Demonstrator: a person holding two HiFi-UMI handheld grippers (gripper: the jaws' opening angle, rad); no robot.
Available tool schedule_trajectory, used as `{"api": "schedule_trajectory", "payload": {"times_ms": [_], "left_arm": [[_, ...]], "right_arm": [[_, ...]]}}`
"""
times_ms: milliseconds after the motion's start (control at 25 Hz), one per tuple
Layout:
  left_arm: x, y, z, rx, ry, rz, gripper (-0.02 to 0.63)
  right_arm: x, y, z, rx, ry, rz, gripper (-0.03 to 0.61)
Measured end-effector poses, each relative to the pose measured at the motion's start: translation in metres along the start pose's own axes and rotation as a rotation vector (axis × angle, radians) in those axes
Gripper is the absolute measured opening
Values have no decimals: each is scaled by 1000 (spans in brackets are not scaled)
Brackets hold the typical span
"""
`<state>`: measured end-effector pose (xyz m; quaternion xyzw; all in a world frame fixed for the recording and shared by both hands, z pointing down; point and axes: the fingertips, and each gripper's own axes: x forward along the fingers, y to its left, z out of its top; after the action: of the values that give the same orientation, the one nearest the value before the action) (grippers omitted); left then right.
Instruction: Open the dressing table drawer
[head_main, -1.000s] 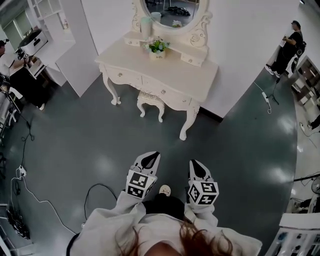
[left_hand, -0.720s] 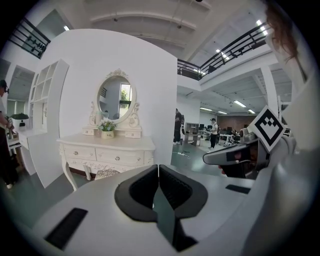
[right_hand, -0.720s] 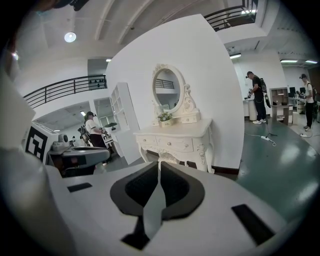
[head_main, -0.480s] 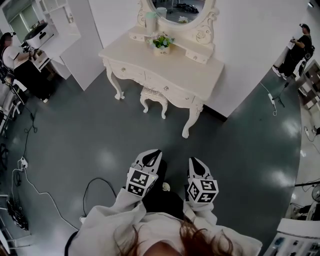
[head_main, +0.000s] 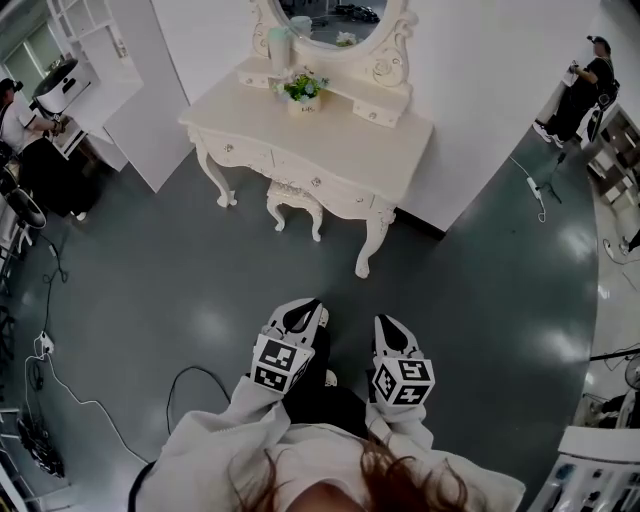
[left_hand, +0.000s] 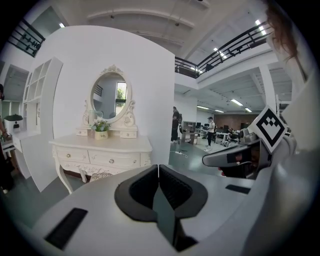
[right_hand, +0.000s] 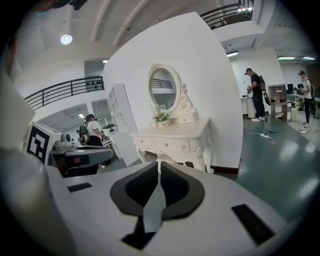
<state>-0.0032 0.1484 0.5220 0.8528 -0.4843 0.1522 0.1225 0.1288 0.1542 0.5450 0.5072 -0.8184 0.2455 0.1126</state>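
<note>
Left gripper (head_main: 300, 313) and right gripper (head_main: 392, 330) closed, empty, well short of the dressing table drawer (right_hand: 173, 146) (stool (head_main: 294, 198) tucked beneath); jaws kept together would likely bump its front, not grip.

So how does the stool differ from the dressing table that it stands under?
The dressing table is wide, the stool small and tucked partly under it. The dressing table has drawers in front; the stool has none. Both are cream with curved legs.
</note>
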Motion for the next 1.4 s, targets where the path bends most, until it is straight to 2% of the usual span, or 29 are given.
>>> {"api": "schedule_trajectory", "payload": {"times_ms": [280,880,1400], "left_arm": [[37,20,13,-6,1,-9,21],[115,96,77,10,-36,-37,21],[160,159,96,-7,-47,-61,21]], "right_arm": [[31,-20,20,12,1,-16,41],[113,-42,97,8,-31,-61,41],[180,-41,131,0,-33,-85,41]]}}
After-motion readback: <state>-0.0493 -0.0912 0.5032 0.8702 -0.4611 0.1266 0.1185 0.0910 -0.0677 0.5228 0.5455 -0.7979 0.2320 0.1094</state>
